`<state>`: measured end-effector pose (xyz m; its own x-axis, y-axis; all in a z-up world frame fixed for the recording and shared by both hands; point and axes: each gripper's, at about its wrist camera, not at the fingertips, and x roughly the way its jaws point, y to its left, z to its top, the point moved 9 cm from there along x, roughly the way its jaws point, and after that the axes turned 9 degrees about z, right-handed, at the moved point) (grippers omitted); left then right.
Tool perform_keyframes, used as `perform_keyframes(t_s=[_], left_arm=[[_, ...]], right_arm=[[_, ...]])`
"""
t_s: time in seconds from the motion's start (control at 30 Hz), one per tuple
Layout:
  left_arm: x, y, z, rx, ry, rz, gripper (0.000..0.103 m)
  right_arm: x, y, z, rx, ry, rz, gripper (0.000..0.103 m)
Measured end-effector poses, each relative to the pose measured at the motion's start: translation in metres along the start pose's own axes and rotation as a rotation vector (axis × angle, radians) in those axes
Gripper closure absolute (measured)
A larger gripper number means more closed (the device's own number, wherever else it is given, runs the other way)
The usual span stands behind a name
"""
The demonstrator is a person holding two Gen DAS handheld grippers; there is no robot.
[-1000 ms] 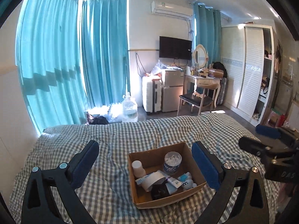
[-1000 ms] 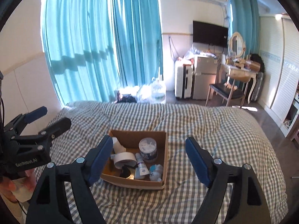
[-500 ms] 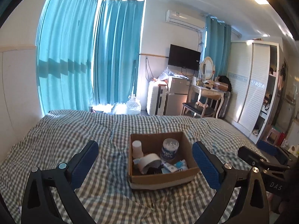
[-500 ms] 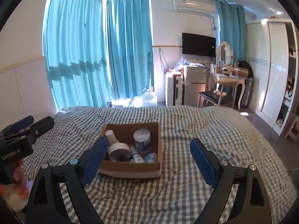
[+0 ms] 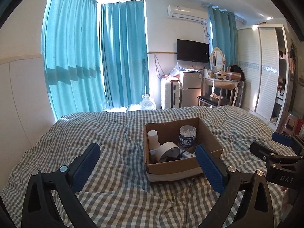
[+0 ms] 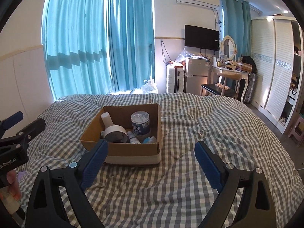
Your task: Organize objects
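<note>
Cardboard box, brown and open-topped, sits mid-bed on the grey checked quilt, holding a white tape roll, a round cotton-swab tub and small bottles. Left gripper and right gripper are spread wide, empty; the right has just been opening. Best reach in from above, clear of the box walls; open quilt lies all round.

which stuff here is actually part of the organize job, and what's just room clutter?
Job:
- cardboard box on the bed
- tape roll, cotton swab tub, white bottle inside it
- left gripper, right gripper, both open, empty

Clutter:
- suitcase
- fridge
- TV
- dressing table
</note>
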<state>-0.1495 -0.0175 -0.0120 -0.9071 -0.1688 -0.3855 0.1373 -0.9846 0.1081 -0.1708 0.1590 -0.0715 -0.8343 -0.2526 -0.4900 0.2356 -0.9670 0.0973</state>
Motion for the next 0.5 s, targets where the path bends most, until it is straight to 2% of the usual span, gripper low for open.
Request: perform_keyframes(t_s=[0.5], left_arm=[[0.0052, -0.0039, -0.0100, 0.002, 0.038, -0.006, 0.000]], right_arm=[[-0.0004, 0.0031, -0.0043, 0.005, 0.012, 0.017, 0.010]])
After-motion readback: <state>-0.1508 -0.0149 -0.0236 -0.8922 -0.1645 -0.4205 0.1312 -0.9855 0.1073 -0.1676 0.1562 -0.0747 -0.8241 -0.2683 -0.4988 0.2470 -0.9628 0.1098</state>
